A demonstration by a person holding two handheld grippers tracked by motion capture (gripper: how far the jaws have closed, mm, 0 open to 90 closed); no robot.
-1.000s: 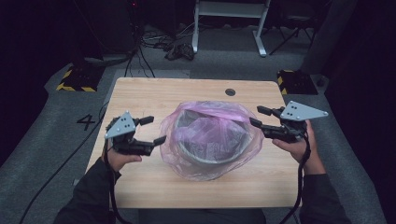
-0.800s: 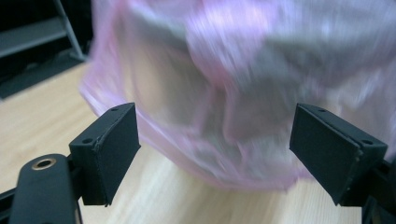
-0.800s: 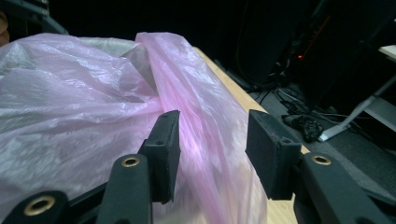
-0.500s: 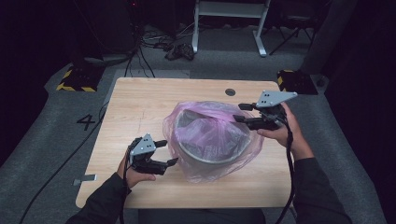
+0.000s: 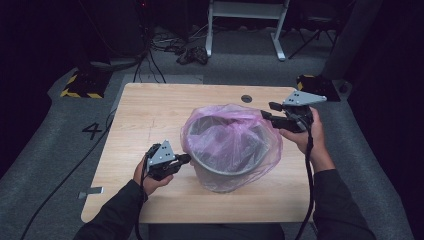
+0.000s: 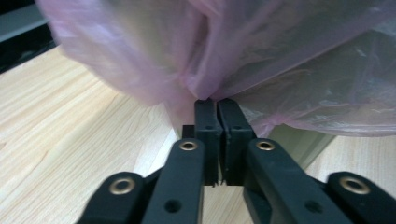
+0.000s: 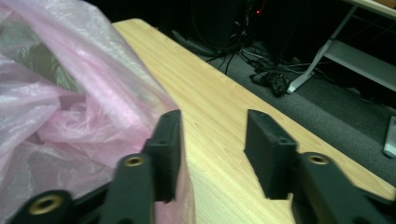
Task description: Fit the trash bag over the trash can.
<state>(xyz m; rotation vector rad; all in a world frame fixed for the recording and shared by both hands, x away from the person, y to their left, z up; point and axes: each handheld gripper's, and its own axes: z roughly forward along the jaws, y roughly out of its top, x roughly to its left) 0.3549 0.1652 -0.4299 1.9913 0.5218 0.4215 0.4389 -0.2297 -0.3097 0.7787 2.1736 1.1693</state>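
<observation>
standing upright near the middle of the counter (image 5: 150,115), the grey bin (image 5: 227,167) has its long axis vertical and its mouth facing up, lined with a pink plastic bag (image 5: 235,135) that spills over the rim. the left hand-held gripper (image 5: 186,159) sits at the bin's 9 o'clock, its jaws having just closed, pinching a fold of the bag against the bin's outer wall. the right hand-held gripper (image 5: 266,111) sits at about 2 o'clock, jaws parted, one jaw seemingly brushing the bag, nothing clamped. a "4" (image 5: 93,131) is marked on the floor at the counter's 9 o'clock. bare wood lies open at 11 o'clock; the near edge is close to the bin.
</observation>
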